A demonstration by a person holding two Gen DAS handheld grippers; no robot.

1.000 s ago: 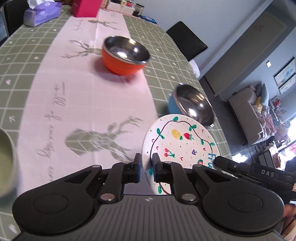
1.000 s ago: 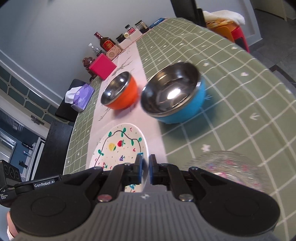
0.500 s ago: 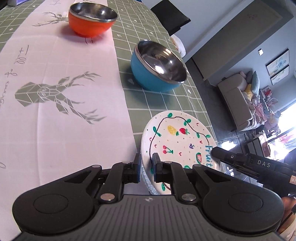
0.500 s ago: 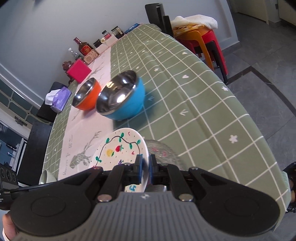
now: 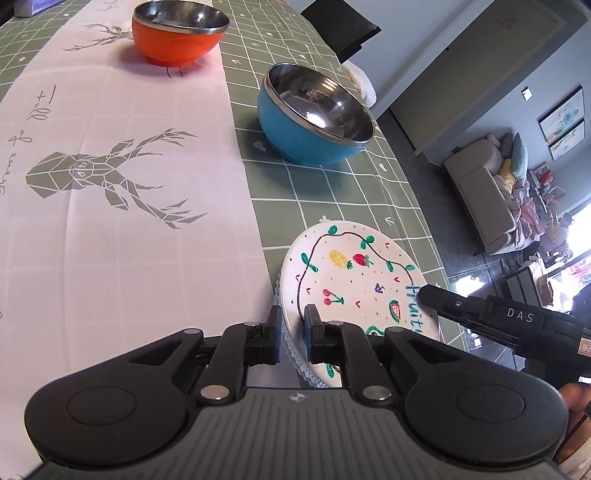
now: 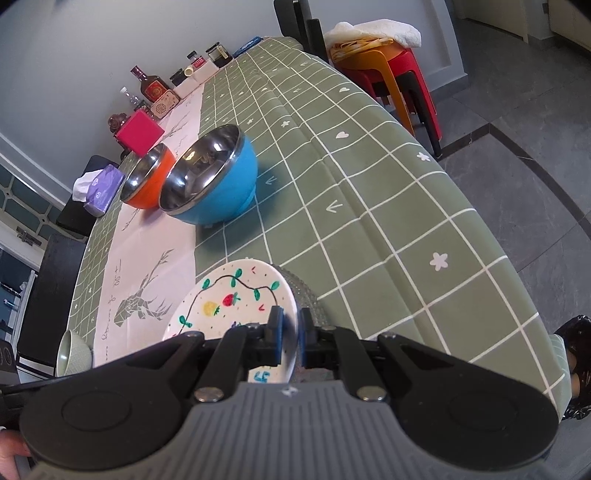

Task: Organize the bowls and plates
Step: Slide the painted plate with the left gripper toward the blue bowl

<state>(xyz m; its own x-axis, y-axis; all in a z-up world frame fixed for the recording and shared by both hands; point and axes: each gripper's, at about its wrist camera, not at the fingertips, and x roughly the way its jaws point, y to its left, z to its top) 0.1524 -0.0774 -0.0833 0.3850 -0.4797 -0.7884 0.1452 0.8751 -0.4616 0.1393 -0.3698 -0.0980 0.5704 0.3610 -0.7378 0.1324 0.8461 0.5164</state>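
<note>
Your white plate (image 5: 354, 280) carries painted fruit, a dark vine with green leaves and blue lettering. It lies flat on a clear, bumpy-edged glass plate (image 5: 295, 350) at the table's near edge. At 12 o'clock from it stands the blue bowl (image 5: 314, 114), upright, steel-lined and empty. At 10 o'clock from that bowl the orange bowl (image 5: 177, 33) stands upright on the pink runner, well apart. In the right wrist view a pale green bowl (image 6: 74, 352) sits at 9 o'clock from the plate.

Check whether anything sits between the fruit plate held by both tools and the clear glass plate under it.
Nothing visible does. The fruit plate, gripped at opposite rims by the left tool and right tool, sits directly over the glass plate. The blue bowl stands apart, farther up the table.
</note>
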